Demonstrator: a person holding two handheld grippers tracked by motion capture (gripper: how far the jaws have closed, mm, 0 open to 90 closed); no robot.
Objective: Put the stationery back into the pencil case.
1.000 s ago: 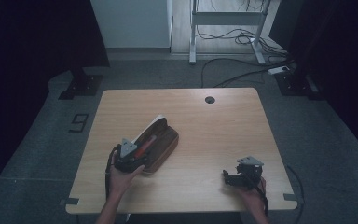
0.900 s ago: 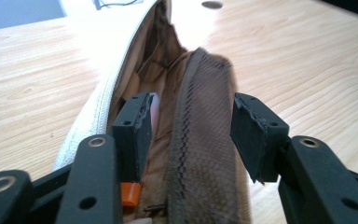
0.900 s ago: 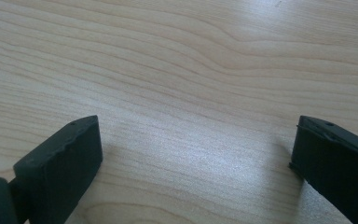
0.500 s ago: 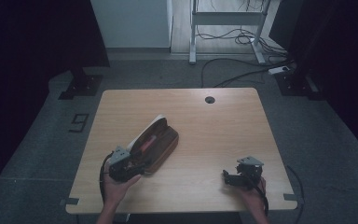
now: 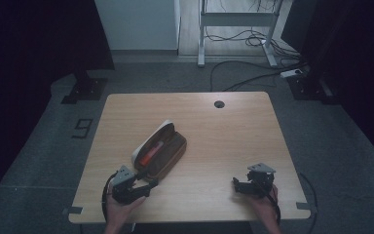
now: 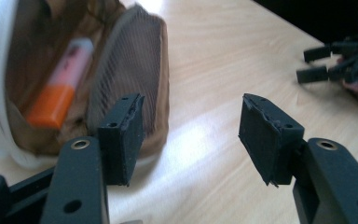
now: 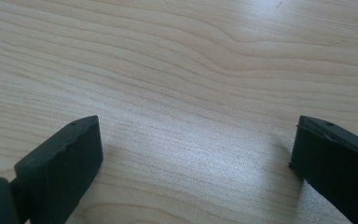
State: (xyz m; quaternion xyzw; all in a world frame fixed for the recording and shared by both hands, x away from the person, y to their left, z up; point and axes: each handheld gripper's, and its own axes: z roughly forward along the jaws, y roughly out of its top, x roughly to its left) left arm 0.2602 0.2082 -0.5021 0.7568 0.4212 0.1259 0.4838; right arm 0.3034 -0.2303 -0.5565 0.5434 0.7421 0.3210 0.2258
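A brown pencil case (image 5: 158, 151) lies open on the wooden table (image 5: 233, 126), a little left of the middle of the high view. It lies slanted, with one end pointing to the upper right of the frame and the other end pointing to the lower left. Its white lid (image 5: 147, 140) stands up along its left side. Inside it lies an orange pen (image 5: 149, 152).

The left gripper (image 5: 146, 186) sits in the lower left of the high view, held by a hand (image 5: 118, 210) that comes in from the bottom edge. It is just beside the lower left end of the case. Its jaws have just been opening and now stand apart, with nothing between them but bare table. In the left gripper view the case (image 6: 135, 79) fills the upper left of the frame, just behind the left jaw. The pen (image 6: 60, 84) looks blurry there, so I cannot read what is on it. I cannot tell if the jaw tip touches the case or only stands close to it.

The right gripper (image 5: 237, 185) sits in the lower right of the high view, well apart from the case, in the other hand (image 5: 264, 207). In the right gripper view its jaws are spread wide over plain wood (image 7: 191, 70), and they hold nothing.
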